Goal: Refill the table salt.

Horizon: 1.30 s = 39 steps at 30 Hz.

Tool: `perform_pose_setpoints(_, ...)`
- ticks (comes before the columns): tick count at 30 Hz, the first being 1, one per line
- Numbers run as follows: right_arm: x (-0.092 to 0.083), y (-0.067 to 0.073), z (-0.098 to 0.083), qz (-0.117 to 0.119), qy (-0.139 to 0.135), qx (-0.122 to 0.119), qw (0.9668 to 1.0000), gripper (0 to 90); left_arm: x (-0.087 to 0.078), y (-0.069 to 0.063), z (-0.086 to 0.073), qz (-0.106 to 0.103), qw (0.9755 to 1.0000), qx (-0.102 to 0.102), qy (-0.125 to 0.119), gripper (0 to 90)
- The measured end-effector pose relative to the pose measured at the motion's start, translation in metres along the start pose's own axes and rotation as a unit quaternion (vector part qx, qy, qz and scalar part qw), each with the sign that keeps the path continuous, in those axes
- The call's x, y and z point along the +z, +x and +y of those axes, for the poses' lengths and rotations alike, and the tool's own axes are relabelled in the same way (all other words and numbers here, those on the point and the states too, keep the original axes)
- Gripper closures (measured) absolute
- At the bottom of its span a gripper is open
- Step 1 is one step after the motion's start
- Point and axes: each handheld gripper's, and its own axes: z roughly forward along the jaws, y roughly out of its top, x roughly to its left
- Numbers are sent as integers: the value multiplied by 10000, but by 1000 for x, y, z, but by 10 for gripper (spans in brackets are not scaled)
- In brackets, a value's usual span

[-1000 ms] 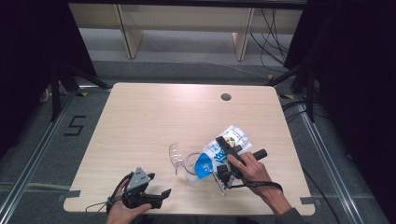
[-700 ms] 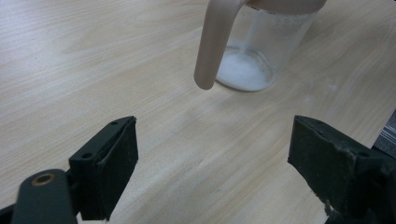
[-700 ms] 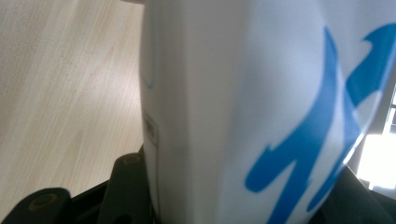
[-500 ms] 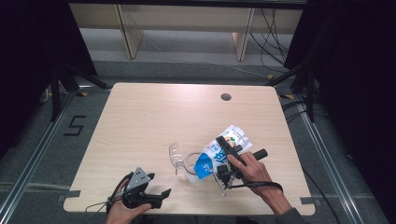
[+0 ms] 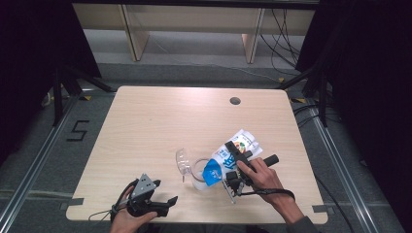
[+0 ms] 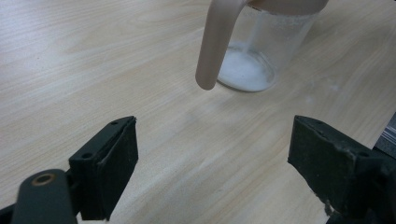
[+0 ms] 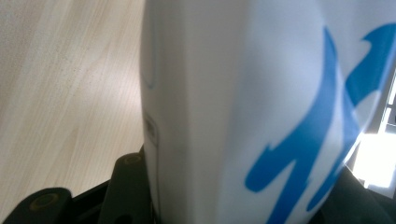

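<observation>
While my right gripper (image 5: 232, 162) sits at the near-right part of the wooden table (image 5: 160, 121), it's clamped on a white-and-blue carton (image 5: 228, 155), jaws partway closed w/ the carton pressed between them. In the high view the carton is tilted, its far end w/ the printed picture raised toward the table's right-rear, its blue low end dipping over the mouth of a clear glass measuring jug (image 5: 197, 172). The claw grips the carton across its middle, so the carton runs out of the jaws both ways; the person's right hand (image 5: 262, 177) is just behind it. In the right gripper view the carton (image 7: 261, 107) stands right against the camera, white side w/ blue print, and one black jaw shows low at left, touching the carton's edge. My left gripper (image 5: 163, 204) rests at the near-left edge of the table, well apart from the jug, jaws wide apart w/ nothing between them. In the left gripper view the jug (image 6: 266, 46) stands ahead of that claw, beyond the gap btwn the jaws, not touching either pad; white stuff lies in its bottom, can't tell if powder or liquid. Its pale handle (image 6: 217, 42) hangs down the near side, free of the tabletop.
</observation>
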Motion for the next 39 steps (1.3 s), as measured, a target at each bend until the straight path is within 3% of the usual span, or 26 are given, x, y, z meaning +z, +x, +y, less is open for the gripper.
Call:
perform_pose_setpoints(8, 0, 0, 0, 15, 1, -9, 10000, 544, 0, 0, 0, 0, 10000, -2, -1, 154)
perform_pose_setpoints(12, -1, -2, 1, 40, 13, -145, 9999, 545, 0, 0, 0, 0, 10000, -1, -1, 154)
perform_pose_setpoints(15, -1, -1, 1, 49, 34, -23, 10000, 546, 0, 0, 0, 0, 10000, 0, -2, 154)
perform_pose_setpoints(18, 0, -4, 2, 35, -23, -240, 9997, 546, 0, 0, 0, 2, 10000, 4, 1, 153)
perform_pose_setpoints(19, -1, -2, 1, 47, 22, -125, 9999, 547, 0, 0, 0, 0, 10000, -4, -3, 154)
perform_pose_setpoints(22, -1, -2, 1, 38, 13, -144, 9999, 547, 0, 0, 0, 1, 10000, 0, 0, 154)
perform_pose_setpoints(26, -1, -1, 1, 35, 53, 9, 10000, 549, 0, 0, 0, -5, 10000, -4, -6, 154)
perform_pose_setpoints(28, 0, -5, 1, -21, -48, -241, 9997, 550, 0, 0, 0, 2, 10000, 9, 4, 154)
perform_pose_setpoints(30, -1, -3, 1, 13, 9, -150, 9999, 550, 0, 0, 0, 3, 10000, 4, -2, 154)
perform_pose_setpoints(39, 0, -4, 1, -23, -43, -240, 9997, 550, 0, 0, 0, -3, 10000, -3, -7, 154)
